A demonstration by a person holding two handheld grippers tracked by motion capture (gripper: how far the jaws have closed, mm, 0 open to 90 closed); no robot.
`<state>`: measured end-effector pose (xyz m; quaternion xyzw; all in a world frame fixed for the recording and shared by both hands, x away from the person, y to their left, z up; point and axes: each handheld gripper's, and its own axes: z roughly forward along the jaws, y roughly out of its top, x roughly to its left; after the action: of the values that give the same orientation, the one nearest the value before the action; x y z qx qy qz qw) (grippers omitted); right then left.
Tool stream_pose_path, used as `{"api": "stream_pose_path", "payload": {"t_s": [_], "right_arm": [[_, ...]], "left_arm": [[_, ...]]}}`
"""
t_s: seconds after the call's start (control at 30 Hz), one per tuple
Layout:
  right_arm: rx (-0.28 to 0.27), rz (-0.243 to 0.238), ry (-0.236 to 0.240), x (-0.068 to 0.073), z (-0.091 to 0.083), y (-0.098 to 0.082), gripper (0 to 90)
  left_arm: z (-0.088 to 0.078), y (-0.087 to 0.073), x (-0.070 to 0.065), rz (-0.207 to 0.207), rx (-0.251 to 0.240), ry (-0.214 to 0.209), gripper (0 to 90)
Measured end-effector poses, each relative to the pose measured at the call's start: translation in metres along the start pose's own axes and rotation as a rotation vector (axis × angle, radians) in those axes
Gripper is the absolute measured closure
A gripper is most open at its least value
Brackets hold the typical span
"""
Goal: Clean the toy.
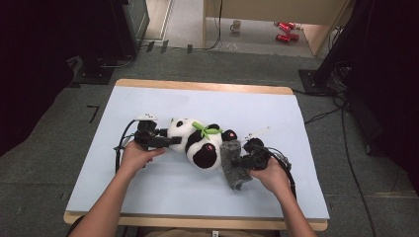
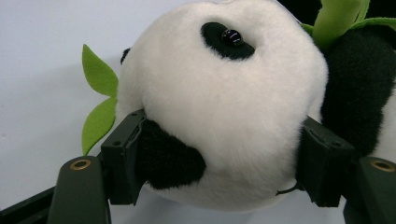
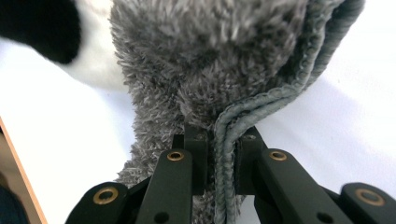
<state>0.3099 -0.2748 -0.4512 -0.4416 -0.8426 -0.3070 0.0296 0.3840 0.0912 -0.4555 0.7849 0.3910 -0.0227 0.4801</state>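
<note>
Panda plush (image 1: 197, 143) lies mid-table on its back; my left gripper (image 2: 219, 154) clamps its head on both sides. Right gripper (image 3: 223, 161) pinches grey fuzzy cloth (image 3: 205, 60) by its hem, next to panda's legs. Risk: hem slips w/ a hard pull, or head squishes out & plush rolls.

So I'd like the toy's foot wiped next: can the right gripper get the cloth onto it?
Probably yes: the right gripper is shut on the grey cloth, which already lies against the panda, nothing between.
</note>
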Motion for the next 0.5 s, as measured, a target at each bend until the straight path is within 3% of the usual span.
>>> {"api": "stream_pose_path", "payload": {"t_s": [0.13, 0.3, 0.5], "right_arm": [[-0.05, 0.041, 0.028, -0.007, -0.017, -0.002, 80.7], [-0.138, 0.06, -0.015, -0.014, -0.049, -0.003, 80.7], [-0.257, 0.091, -0.023, -0.015, -0.071, 0.003, 80.6]], "left_arm": [[0.002, 0.003, 0.002, -0.016, -0.011, -0.011, 28.4], [0.004, 0.004, 0.005, -0.016, -0.025, -0.021, 28.1], [0.003, 0.004, 0.003, -0.009, -0.021, -0.011, 28.1]]}}
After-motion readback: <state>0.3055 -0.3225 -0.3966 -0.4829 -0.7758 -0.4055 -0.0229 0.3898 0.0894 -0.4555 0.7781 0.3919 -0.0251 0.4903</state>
